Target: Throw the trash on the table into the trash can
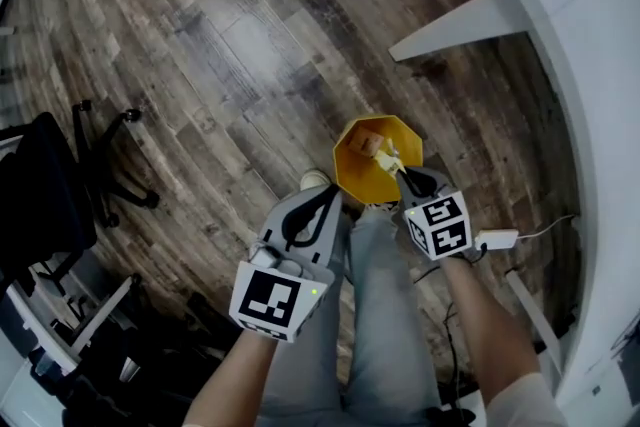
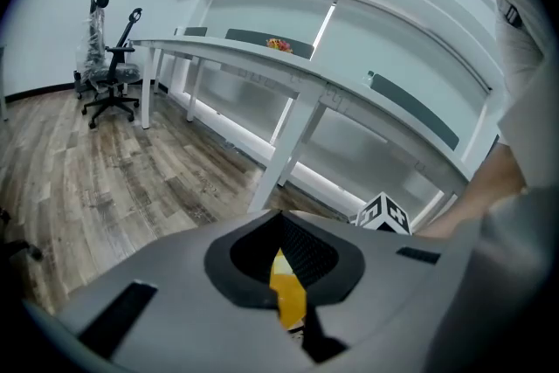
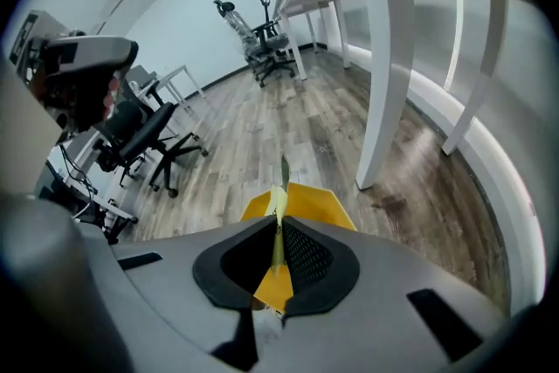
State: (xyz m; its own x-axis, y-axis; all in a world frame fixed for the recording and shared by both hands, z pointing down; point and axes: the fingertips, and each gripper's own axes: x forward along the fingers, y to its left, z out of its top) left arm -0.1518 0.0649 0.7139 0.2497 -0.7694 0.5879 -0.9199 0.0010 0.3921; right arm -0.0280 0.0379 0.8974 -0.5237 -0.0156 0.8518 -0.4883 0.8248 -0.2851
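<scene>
A yellow trash can [image 1: 362, 171] stands on the wood floor, right in front of the person's feet. My right gripper [image 1: 404, 175] hangs over its rim, shut on a thin yellow-green wrapper [image 1: 388, 158]. In the right gripper view the wrapper [image 3: 279, 192] sticks up edge-on from between the closed jaws of the right gripper [image 3: 279, 233], with the trash can [image 3: 313, 202] just beyond. A tan scrap [image 1: 368, 144] lies inside the can. My left gripper [image 1: 312, 213] is to the left of the can, jaws together and holding nothing; in the left gripper view the left gripper [image 2: 285, 256] shows only yellow through its slit.
A long white table [image 2: 262, 58] with a small red item [image 2: 279, 44] on it runs along the wall. Its white leg [image 3: 388, 57] rises close to the can. Black office chairs [image 1: 55, 180] stand at the left. A white power adapter [image 1: 497, 239] lies on the floor.
</scene>
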